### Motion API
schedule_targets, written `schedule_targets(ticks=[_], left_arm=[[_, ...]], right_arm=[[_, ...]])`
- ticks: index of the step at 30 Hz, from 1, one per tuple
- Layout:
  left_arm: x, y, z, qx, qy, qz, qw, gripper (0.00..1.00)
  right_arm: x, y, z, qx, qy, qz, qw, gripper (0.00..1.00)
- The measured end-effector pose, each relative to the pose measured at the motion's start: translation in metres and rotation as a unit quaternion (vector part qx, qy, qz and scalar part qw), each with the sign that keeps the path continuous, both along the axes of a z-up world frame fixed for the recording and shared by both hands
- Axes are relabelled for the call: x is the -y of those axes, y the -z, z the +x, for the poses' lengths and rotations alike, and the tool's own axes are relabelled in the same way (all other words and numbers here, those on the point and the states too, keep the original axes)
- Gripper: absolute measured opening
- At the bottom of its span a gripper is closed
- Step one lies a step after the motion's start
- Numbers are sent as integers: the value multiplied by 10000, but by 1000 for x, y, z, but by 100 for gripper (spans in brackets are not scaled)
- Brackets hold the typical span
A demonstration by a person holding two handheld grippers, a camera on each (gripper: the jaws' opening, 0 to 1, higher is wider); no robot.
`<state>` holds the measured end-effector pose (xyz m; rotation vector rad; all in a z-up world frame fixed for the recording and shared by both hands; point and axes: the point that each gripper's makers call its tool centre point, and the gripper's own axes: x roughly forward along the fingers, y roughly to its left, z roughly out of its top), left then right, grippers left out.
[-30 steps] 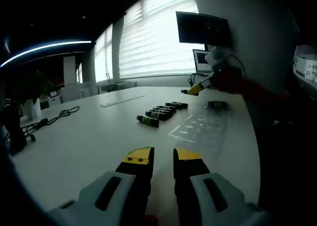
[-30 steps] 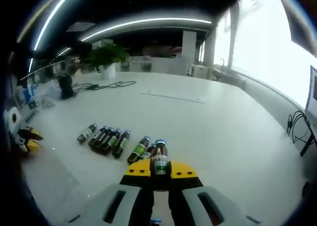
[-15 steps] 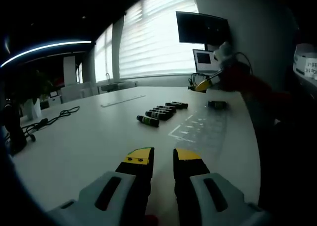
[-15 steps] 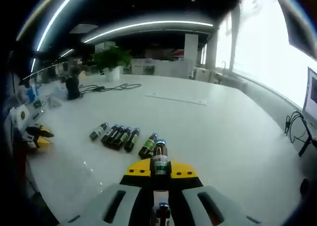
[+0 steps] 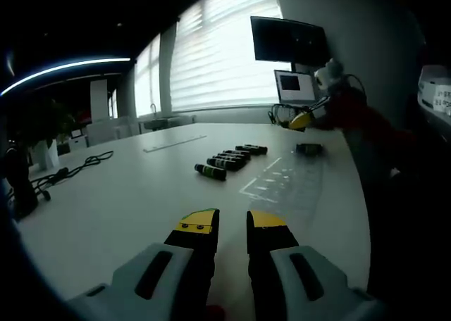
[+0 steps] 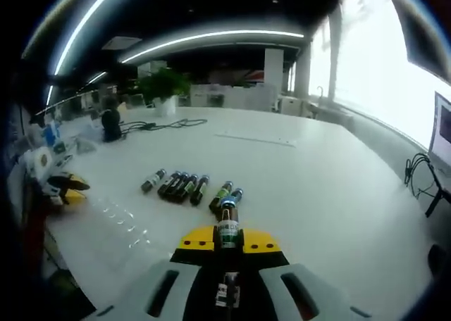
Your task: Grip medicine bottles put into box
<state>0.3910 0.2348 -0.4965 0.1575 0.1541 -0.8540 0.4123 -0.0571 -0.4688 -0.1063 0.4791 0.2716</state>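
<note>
My right gripper (image 6: 227,239) is shut on a brown medicine bottle (image 6: 227,221) with a blue cap and a green label, held above the white table (image 6: 324,194). Beyond it several more bottles (image 6: 180,185) lie in a row, with two others (image 6: 225,194) beside them. The left gripper view shows the same row (image 5: 229,158), a single bottle (image 5: 210,171) nearer, and one bottle (image 5: 309,149) by the clear box (image 5: 282,184). My left gripper (image 5: 232,222) hovers low over the table, open, nothing between its jaws. The right gripper (image 5: 300,120) is far back right there, on a red sleeve (image 5: 356,117).
A wall monitor (image 5: 289,43) and a small screen (image 5: 292,86) stand at the table's far end. A black cable (image 5: 77,167) trails on the left. A potted plant (image 6: 163,87) and cables (image 6: 158,124) sit at the far side. The left gripper (image 6: 60,187) shows at the left edge.
My right gripper has drawn back and away from the row with the bottle in it; in the left gripper view it has shifted right. The left gripper has stayed put.
</note>
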Motion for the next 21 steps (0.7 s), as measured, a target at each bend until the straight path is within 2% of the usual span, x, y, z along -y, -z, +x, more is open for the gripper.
schedule_targets(ticks=[12,21], left_arm=[[2,-6,-4,2,142,-185,9997,10],[3,-11,-10,27,287,-240,9993,9]], right_arm=[[-4,-3,-20,-55,-95,46,9999,6],[-4,4,-29,-246,-147,46,9996,6]])
